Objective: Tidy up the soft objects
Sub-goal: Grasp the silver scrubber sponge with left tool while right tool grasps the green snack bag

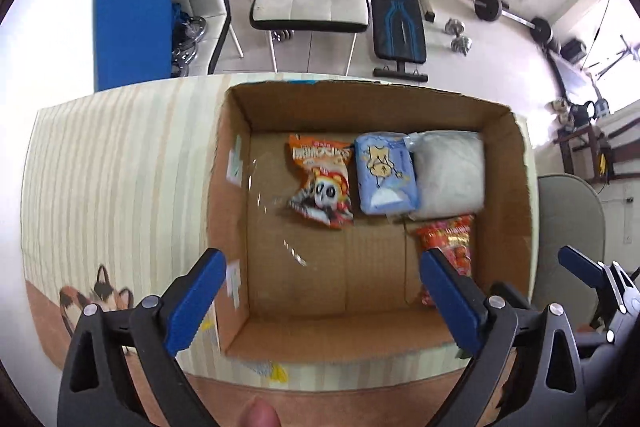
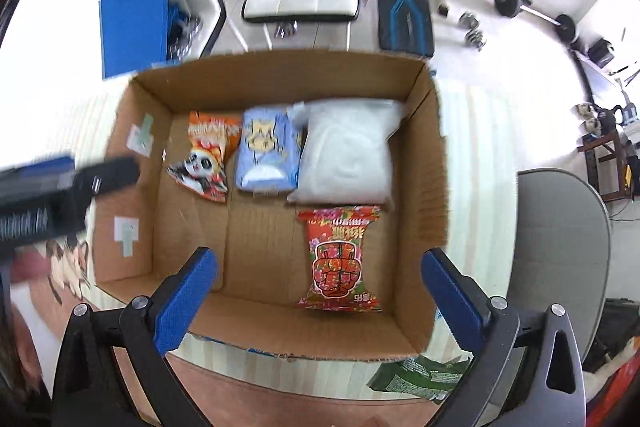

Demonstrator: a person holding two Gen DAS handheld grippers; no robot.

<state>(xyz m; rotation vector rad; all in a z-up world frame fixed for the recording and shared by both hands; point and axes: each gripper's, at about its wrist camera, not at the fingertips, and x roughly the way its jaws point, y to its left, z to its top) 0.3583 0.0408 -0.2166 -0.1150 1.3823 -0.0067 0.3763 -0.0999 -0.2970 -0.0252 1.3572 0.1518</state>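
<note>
Closest to me, both tools hang above the cardboard box (image 2: 436,155), pointing almost straight down. The right tool (image 2: 316,291) has its blue pads wide apart with nothing between them; the left tool (image 1: 320,291) is likewise spread and empty.

Under the right tool, a red floral packet (image 2: 340,259) lies flat on the box floor near the front wall. Farther back sit a white pillow pack (image 2: 348,155), a light blue tissue pack (image 2: 266,155) touching it, and an orange panda snack bag (image 2: 204,155) just beside that.

I judge a drop into the box is just finished. A dark green packet (image 2: 416,375) lies outside on the striped bench (image 1: 120,167) at the box's near right corner; fetching it seems next, calling for the right tool to swing out and come down around it.
</note>
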